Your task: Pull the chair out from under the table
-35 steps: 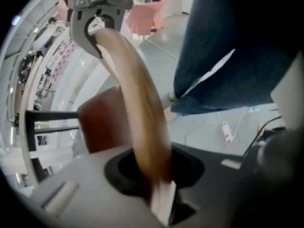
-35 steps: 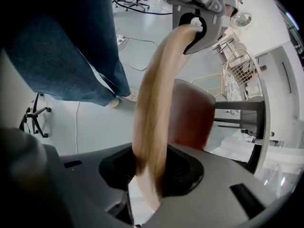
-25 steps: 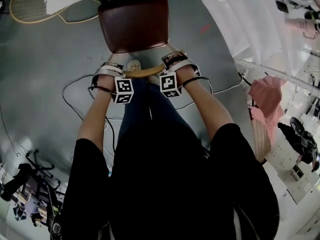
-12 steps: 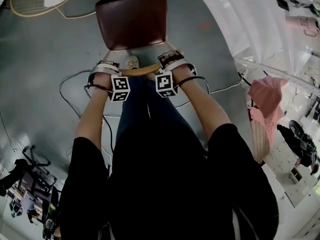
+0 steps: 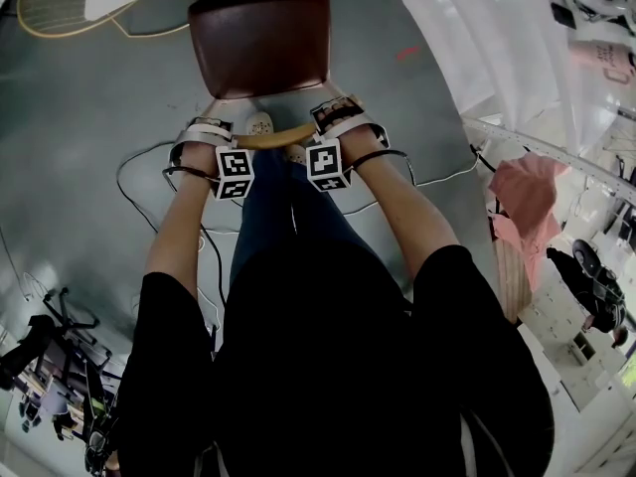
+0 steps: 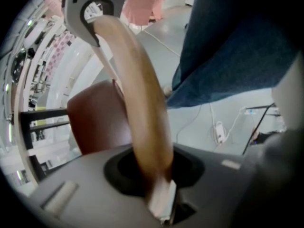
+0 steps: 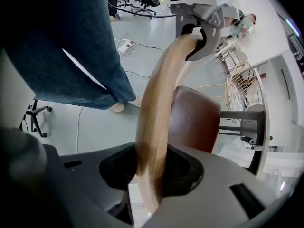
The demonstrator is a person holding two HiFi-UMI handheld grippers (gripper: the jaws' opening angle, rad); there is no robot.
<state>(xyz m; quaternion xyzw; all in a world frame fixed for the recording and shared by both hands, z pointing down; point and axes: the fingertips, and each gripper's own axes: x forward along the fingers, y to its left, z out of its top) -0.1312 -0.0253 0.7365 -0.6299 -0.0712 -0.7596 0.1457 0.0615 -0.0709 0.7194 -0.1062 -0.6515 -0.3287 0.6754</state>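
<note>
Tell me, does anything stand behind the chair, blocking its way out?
Only the person's own leg and shoe stand behind the chair; a cable lies on the floor beside them.

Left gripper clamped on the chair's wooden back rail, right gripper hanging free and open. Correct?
Not quite: the right gripper isn't free. The right gripper view shows it shut on the wooden back rail too. The left gripper is clamped on that rail, as stated.

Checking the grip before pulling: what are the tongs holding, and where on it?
The curved wooden top rail of the chair: left tongs clamp near its left end, right tongs near its right end.
</note>
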